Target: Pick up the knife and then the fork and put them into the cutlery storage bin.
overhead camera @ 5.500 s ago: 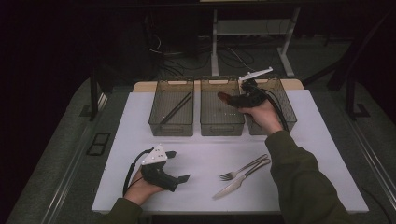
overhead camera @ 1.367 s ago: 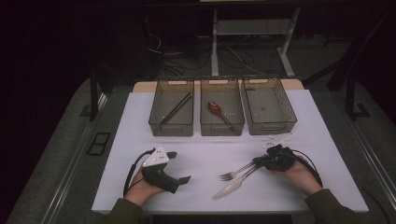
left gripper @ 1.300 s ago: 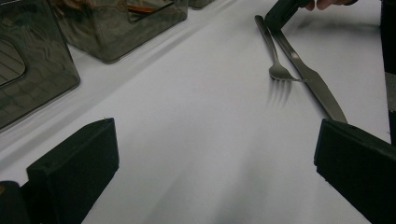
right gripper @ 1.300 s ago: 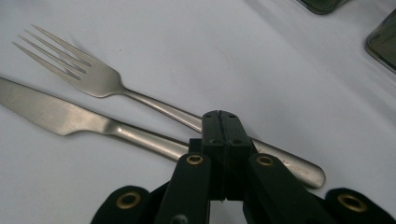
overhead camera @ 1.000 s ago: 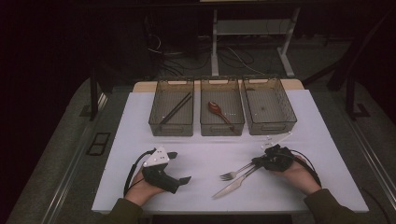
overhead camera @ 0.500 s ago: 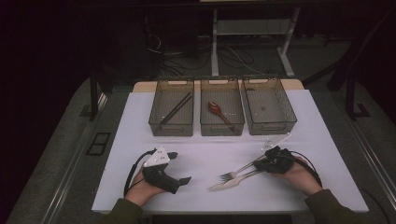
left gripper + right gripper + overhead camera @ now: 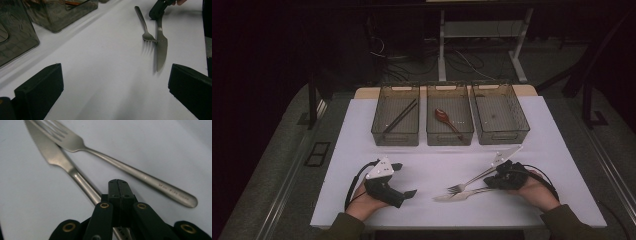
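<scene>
A metal knife [image 7: 457,196] and a metal fork [image 7: 469,181] lie side by side on the white table at the front right. The knife blade [image 7: 161,45] touches the fork tines [image 7: 147,37]. My right gripper [image 7: 489,182] is shut on the knife's handle end, with its jaws pressed together over the handle [image 7: 85,187]. The fork handle [image 7: 140,176] lies free just beside it. At the front left my left gripper [image 7: 404,180] rests on the table, held by a hand. It stands open, with bare table between its jaws [image 7: 115,92].
Three clear bins stand in a row at the back. The left bin [image 7: 394,137] holds dark chopsticks [image 7: 399,116], the middle bin [image 7: 449,137] a wooden spoon [image 7: 447,119], and the right bin [image 7: 502,136] looks empty. The white sheet [image 7: 437,165] lies bare between the bins and the grippers.
The right gripper has come back from the bins to the cutlery and shut on the knife handle. The knife has swung slightly, its blade now against the fork. The left gripper has not moved.
</scene>
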Tool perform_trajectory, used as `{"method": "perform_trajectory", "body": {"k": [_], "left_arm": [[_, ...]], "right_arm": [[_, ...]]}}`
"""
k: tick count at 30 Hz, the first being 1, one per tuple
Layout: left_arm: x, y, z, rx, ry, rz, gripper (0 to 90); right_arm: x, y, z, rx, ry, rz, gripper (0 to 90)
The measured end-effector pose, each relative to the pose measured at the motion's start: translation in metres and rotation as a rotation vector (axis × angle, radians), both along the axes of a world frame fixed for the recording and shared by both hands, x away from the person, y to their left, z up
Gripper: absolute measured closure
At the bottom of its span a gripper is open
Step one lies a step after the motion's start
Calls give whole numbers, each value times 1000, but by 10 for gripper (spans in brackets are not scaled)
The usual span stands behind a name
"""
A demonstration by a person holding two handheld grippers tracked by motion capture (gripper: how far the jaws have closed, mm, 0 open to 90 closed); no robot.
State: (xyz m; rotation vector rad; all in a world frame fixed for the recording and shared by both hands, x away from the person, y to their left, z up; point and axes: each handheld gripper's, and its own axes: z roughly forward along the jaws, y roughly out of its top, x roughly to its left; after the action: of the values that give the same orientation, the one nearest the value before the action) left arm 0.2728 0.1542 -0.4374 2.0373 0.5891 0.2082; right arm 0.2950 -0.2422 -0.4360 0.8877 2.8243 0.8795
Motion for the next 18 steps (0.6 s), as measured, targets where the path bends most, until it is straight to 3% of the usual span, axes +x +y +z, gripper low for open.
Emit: {"method": "perform_trajectory", "body": {"k": [18], "left_arm": [[0, -1, 0, 3, 1, -1, 0]], "right_arm": [[-24, 0, 3, -27, 42, 104, 889]]}}
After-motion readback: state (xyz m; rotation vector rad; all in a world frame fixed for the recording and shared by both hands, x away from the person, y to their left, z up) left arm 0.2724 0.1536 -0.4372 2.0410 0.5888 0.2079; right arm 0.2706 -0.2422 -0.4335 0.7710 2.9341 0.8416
